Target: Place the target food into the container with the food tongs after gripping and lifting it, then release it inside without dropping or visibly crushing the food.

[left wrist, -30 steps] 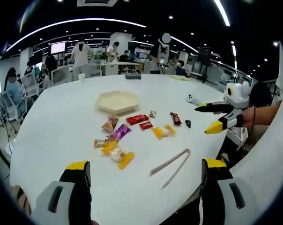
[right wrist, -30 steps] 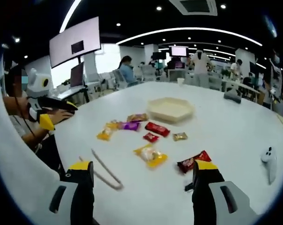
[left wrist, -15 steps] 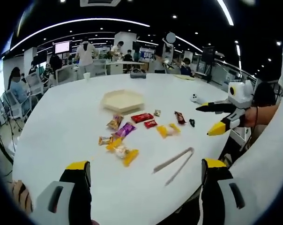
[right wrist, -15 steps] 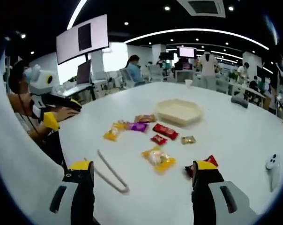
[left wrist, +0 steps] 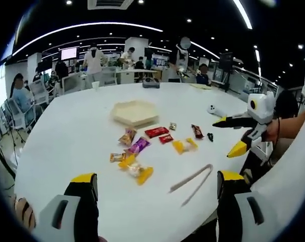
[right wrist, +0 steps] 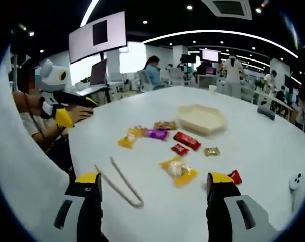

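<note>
Beside the tray (left wrist: 135,112) lie snacks (left wrist: 157,132) and tongs (left wrist: 192,178) on the desk (left wrist: 66,141); both grippers' fingers (left wrist: 84,184) (right wrist: 87,182) spread wide, holding nothing.

On the white table (right wrist: 273,151) lies one pair of food tongs (right wrist: 120,182), at about 7 o'clock in the right gripper view. One hexagonal container (right wrist: 202,119) sits at about 1 o'clock. The wrapped snacks number nine: two red bars side by side (right wrist: 187,140) (right wrist: 180,149), one dark red bar (left wrist: 197,131), one small gold candy (right wrist: 211,150), one purple packet (right wrist: 157,133), one brown packet (right wrist: 165,124), and three yellow packets (left wrist: 185,146) (left wrist: 138,171) (right wrist: 128,140). One white controller (left wrist: 214,110) lies at 2 o'clock in the left gripper view. One small black object (left wrist: 210,136) lies beside the dark red bar.
</note>
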Demonstrator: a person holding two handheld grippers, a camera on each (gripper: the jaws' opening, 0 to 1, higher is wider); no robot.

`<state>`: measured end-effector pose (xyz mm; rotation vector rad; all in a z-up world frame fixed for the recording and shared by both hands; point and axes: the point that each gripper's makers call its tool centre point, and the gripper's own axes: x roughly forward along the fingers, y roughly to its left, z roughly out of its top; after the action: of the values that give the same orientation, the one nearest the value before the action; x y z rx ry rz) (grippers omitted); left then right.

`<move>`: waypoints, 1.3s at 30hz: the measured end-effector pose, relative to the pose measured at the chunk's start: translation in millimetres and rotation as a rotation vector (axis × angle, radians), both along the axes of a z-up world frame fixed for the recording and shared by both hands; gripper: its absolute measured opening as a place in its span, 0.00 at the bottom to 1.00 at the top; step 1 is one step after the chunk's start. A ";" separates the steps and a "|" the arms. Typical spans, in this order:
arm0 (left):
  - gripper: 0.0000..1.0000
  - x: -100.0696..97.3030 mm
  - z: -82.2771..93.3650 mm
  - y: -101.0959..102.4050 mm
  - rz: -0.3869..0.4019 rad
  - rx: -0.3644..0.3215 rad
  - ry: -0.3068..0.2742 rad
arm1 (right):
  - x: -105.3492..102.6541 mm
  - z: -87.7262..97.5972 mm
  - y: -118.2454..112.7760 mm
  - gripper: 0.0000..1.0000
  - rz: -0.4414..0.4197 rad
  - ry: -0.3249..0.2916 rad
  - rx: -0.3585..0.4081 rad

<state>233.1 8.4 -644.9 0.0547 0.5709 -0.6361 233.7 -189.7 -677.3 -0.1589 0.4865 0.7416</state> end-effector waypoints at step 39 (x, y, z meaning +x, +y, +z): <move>0.99 -22.3 -14.7 -1.3 -0.003 0.035 0.043 | -4.4 -22.7 12.4 0.86 0.116 0.036 -0.104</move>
<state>210.8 7.1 -659.6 0.0748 0.6235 -0.6317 229.3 -177.3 -700.0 -0.2729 0.5538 0.8345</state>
